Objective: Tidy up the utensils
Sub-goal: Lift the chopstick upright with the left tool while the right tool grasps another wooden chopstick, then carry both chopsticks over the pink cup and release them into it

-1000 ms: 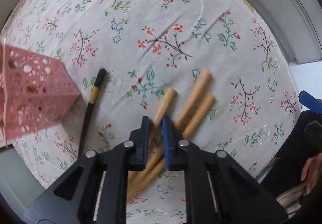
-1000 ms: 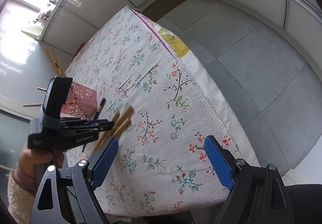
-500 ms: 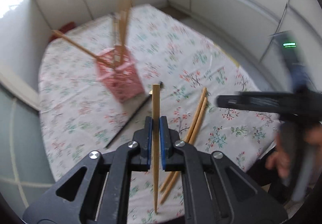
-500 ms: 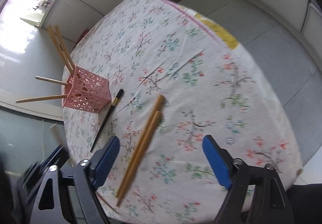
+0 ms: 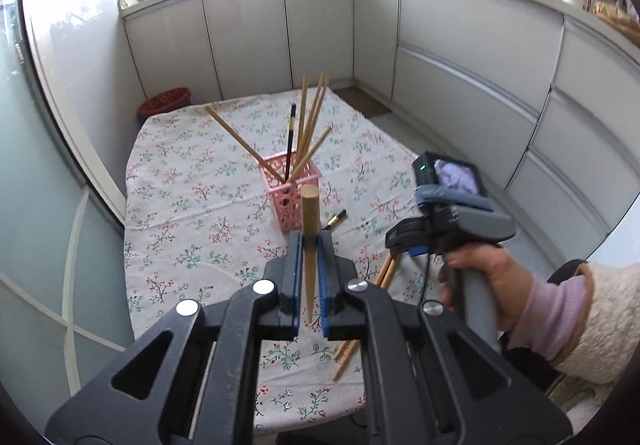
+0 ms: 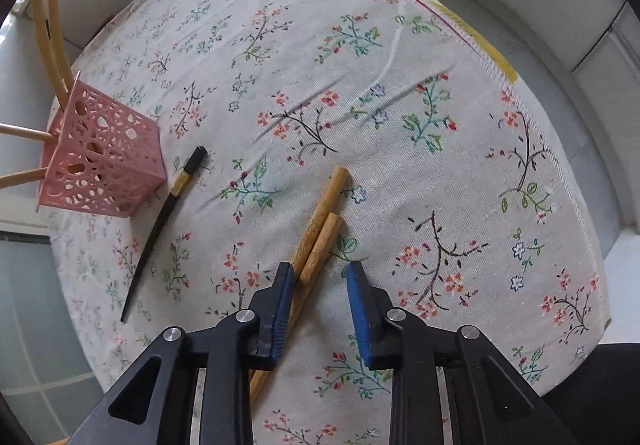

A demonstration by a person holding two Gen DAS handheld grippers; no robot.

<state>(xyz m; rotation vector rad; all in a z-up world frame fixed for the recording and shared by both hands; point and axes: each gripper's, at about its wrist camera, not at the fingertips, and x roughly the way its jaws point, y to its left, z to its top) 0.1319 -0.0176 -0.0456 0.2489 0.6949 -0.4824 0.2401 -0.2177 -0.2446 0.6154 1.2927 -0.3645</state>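
Since a second ago the left gripper [image 5: 309,277] has lifted one wooden chopstick [image 5: 309,229] off the counter, jaws pinching it upright at frame centre below the pink basket [image 5: 291,189], while the right gripper [image 6: 320,309], jaws spread, straddles the remaining pair [image 6: 320,229], next to collect.

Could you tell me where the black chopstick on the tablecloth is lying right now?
In the right wrist view, the black chopstick lies flat left of centre, between the pink basket and the two wooden chopsticks.
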